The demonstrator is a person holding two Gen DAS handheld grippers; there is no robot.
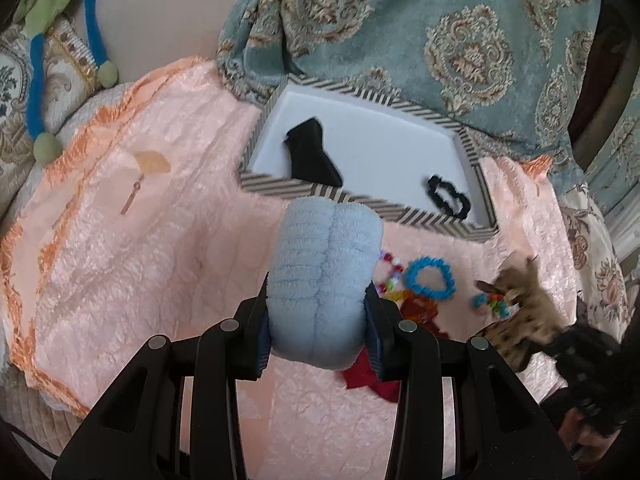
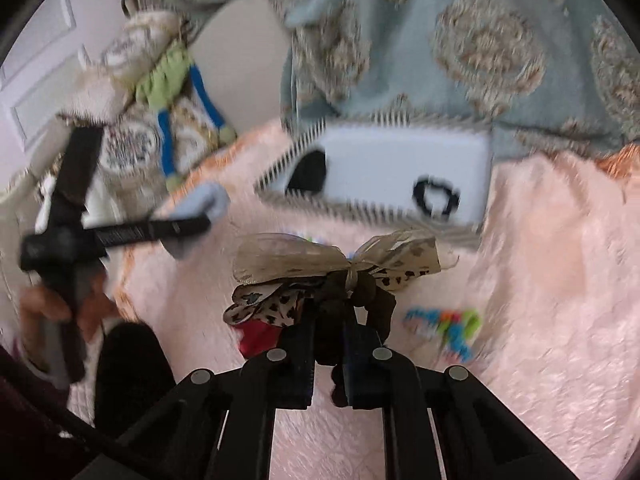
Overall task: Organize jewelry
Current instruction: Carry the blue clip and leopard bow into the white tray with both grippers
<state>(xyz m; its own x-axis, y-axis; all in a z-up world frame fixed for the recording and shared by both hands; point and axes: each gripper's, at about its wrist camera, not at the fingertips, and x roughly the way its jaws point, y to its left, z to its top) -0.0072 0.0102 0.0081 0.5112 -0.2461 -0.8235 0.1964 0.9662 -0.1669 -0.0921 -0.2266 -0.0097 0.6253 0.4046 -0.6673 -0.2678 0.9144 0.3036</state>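
My left gripper [image 1: 320,320] is shut on a fluffy light blue headband [image 1: 324,276], held above the pink blanket in front of the striped tray [image 1: 360,200]. The tray holds a black cloth piece [image 1: 314,152] and a black scrunchie [image 1: 448,196]. My right gripper [image 2: 330,344] is shut on a leopard-print bow [image 2: 340,268] and holds it above the blanket; it also shows blurred at the right of the left wrist view [image 1: 524,312]. The tray [image 2: 400,208] lies beyond it. A blue ring scrunchie [image 1: 430,276], beaded bracelets [image 1: 390,276] and a red piece [image 1: 372,376] lie on the blanket.
A pink blanket [image 1: 160,240] covers the bed. A teal patterned quilt [image 1: 440,32] rises behind the tray. Pillows and a green-blue plush toy [image 1: 36,80] lie at the far left. A colourful hair tie [image 2: 448,328] lies right of my right gripper.
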